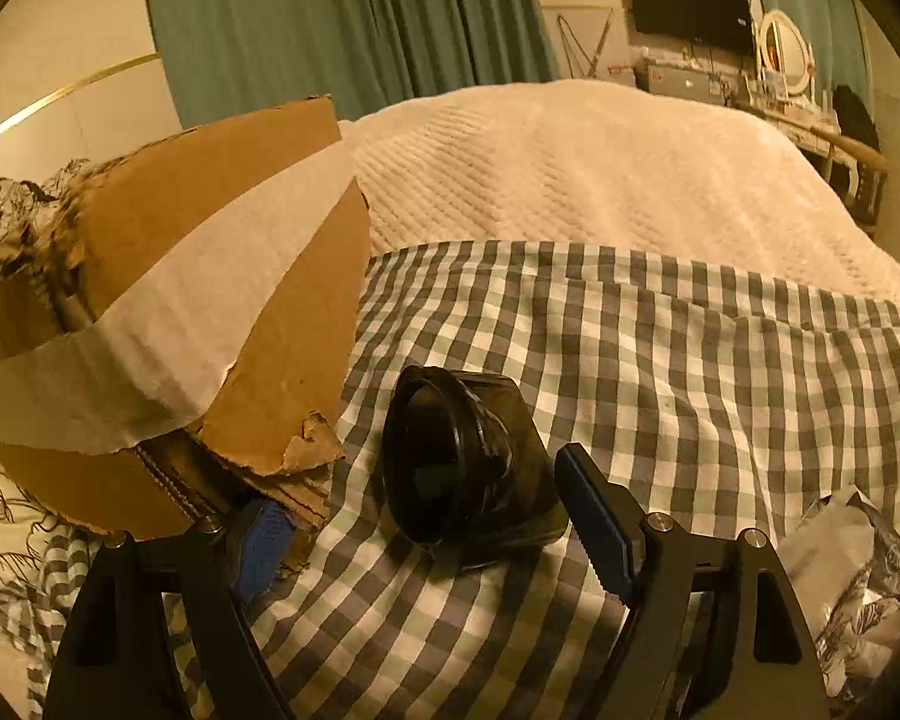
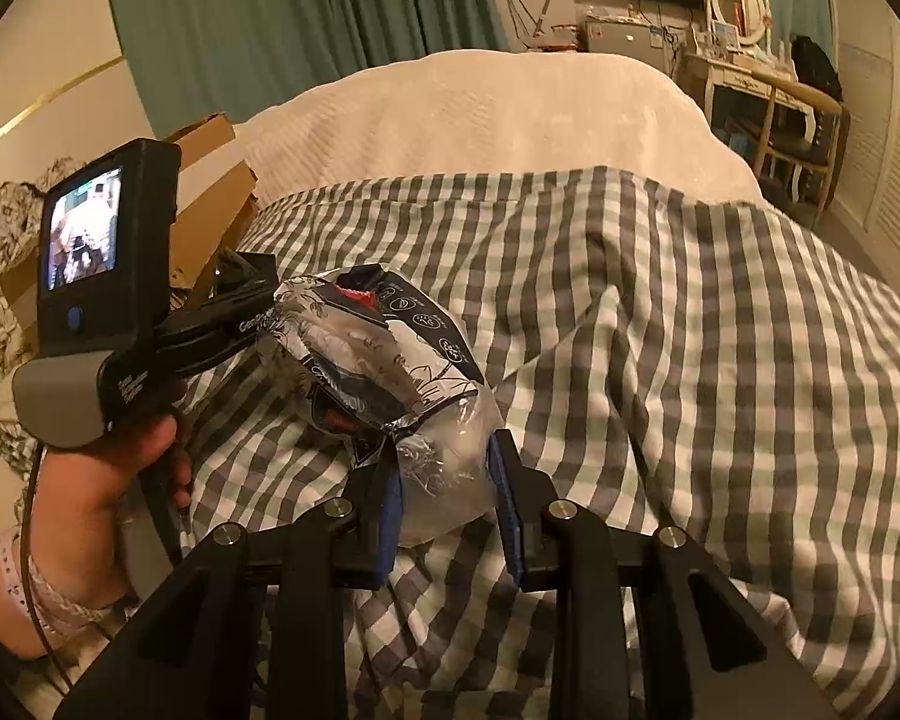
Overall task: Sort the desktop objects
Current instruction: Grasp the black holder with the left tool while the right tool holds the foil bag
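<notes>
Left gripper (image 1: 432, 510) released, jaws spread wide either side of the dark glossy black container (image 1: 468, 468) lying on the grey-and-white checked cloth (image 1: 690, 360), beside the torn brown cardboard box (image 1: 210, 300). Right gripper (image 2: 447, 504) clenched on a crinkled clear-and-printed plastic wrapper (image 2: 384, 360) — mid-sort. Next, likely: carry the wrapper to its place, release cleanly.

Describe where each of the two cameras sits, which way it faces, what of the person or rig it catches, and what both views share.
Left wrist: on the left gripper, looking down along open fingers at a black jar beside a cardboard box; only the fingers show.
Right wrist: on the right gripper, shut on a crinkly plastic bag; the left hand shows.
Shared: checked cloth, cream blanket, green curtain.
</notes>
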The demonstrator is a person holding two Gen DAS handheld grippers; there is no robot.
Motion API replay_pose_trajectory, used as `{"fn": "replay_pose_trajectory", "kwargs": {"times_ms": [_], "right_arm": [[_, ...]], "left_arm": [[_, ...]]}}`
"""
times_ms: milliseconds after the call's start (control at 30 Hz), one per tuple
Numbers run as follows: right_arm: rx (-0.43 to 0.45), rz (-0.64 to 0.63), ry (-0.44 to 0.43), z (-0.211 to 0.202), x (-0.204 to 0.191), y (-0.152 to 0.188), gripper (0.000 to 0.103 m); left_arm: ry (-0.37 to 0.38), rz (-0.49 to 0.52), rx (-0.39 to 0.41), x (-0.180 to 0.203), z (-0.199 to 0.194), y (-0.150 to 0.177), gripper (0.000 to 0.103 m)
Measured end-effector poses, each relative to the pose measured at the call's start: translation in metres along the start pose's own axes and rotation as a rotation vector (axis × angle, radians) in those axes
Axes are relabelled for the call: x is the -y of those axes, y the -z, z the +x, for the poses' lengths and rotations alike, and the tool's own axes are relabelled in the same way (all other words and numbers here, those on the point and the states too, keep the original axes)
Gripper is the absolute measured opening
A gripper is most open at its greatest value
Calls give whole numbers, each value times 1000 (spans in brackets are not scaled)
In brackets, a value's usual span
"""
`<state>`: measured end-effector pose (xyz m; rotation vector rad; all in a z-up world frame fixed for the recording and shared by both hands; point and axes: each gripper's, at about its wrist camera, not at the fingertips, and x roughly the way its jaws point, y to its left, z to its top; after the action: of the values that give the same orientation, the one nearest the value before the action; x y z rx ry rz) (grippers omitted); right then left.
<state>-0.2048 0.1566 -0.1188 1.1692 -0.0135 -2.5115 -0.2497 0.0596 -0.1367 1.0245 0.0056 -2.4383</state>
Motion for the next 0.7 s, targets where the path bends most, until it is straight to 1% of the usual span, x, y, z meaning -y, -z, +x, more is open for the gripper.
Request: {"fn": "replay_pose_trajectory", "kwargs": {"times_ms": [33, 67, 100, 167, 200, 233, 267, 300, 333, 367, 400, 433, 467, 500, 533, 567, 600, 633, 667, 700], "right_arm": [[0, -4, 5, -1, -1, 1, 26], [-3, -9, 7, -1, -3, 1, 26], [-2, -13, 13, -2, -4, 2, 26], [-3, -21, 8, -4, -9, 2, 26], [0, -26, 9, -5, -10, 2, 26], [2, -35, 10, -6, -12, 1, 26], [0, -45, 11, -8, -16, 1, 26], [0, -51, 12, -9, -18, 0, 26], [3, -55, 12, -11, -20, -2, 26], [3, -61, 6, -15, -23, -3, 26], [6, -71, 8, -19, -27, -5, 26], [13, -83, 16, -23, -30, -7, 26], [17, -92, 20, -26, -31, -9, 26], [22, -95, 22, -28, -32, -12, 26], [33, -96, 21, -34, -35, -14, 26], [38, -94, 15, -38, -36, -16, 26], [41, -93, 13, -40, -37, -17, 26], [50, -94, 16, -44, -40, -19, 26], [50, -97, 13, -46, -41, -21, 26], [51, -102, 13, -49, -43, -22, 26]], "left_arm": [[9, -4, -2, 6, 0, -4, 81], [26, -13, 1, 3, 0, -5, 75], [46, -21, 0, 0, 3, -6, 72], [66, -16, 2, -5, 8, -10, 53], [77, -10, 2, -19, 2, -2, 48], [87, -9, 3, -23, 1, -2, 38], [104, -12, -3, -29, 1, -3, 32], [141, -20, -16, -38, 1, -4, 31], [180, -28, -23, -46, -1, -4, 28], [241, -34, -33, -58, -3, -3, 25], [278, -34, -40, -64, -4, -2, 23], [315, -23, -56, -72, -6, 0, 20], [355, -9, -70, -80, -8, 2, 15], [386, -15, -73, -89, -11, 5, 14], [422, -21, -83, -97, -11, 7, 11], [451, -22, -92, -105, -14, 11, 11], [463, -15, -94, -111, -17, 15, 10], [487, -11, -89, -117, -20, 19, 5], [523, -5, -81, -123, -26, 23, 5], [542, 16, -84, -124, -29, 24, 5]]}}
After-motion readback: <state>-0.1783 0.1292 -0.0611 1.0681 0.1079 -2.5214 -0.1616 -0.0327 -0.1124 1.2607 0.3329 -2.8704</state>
